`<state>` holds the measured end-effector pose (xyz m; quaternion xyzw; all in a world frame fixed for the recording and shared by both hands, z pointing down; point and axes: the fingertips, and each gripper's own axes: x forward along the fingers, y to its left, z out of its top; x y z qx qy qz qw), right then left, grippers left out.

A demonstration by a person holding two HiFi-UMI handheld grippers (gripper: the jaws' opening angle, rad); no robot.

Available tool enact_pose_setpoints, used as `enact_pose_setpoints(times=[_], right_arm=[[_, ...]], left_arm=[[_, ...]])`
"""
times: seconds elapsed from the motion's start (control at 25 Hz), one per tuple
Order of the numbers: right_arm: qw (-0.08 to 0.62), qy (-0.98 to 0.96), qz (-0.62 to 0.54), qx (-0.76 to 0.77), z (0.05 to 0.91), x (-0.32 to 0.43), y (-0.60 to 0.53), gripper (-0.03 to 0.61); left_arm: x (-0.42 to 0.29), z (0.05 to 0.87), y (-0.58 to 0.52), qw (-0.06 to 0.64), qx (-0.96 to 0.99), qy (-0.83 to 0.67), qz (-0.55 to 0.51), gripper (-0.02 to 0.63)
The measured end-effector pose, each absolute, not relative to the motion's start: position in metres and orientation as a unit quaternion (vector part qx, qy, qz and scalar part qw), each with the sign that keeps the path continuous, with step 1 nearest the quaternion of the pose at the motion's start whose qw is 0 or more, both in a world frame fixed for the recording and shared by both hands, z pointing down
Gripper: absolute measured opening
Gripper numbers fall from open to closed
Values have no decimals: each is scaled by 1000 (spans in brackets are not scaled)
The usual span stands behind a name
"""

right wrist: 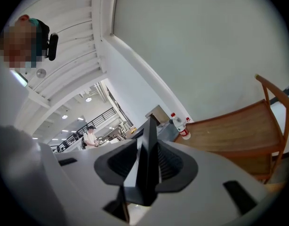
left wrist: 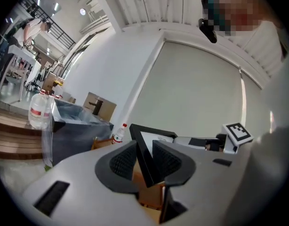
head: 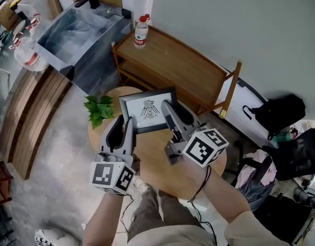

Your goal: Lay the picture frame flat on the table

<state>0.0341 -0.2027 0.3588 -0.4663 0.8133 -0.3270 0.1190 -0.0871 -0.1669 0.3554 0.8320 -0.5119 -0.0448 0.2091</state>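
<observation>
A black picture frame (head: 147, 110) with a white mat and a bird drawing is held over the round wooden table (head: 155, 160). It tilts with its picture side up towards me. My left gripper (head: 124, 123) is shut on its lower left corner. In the left gripper view the frame's corner (left wrist: 151, 134) stands between the pads of that gripper (left wrist: 145, 160). My right gripper (head: 174, 109) is shut on the right edge. The right gripper view shows that edge (right wrist: 149, 135) thin and upright in the right gripper (right wrist: 147, 163). I cannot tell whether the frame touches the table.
A small green plant (head: 98, 109) stands at the table's left rim, close to the left gripper. Behind the table is a wooden bench (head: 178, 65) with a water bottle (head: 141, 32). A grey sink (head: 78, 32) lies at the far left, and a black backpack (head: 278, 111) on the right.
</observation>
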Motion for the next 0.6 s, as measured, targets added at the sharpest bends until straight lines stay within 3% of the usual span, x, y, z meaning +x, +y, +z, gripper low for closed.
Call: enact_pose_setpoints(times=[0.6], right_arm=[[40, 759, -425, -492, 633, 66, -237, 117]], left_arm=[[-56, 612, -196, 314, 805, -502, 19, 106]])
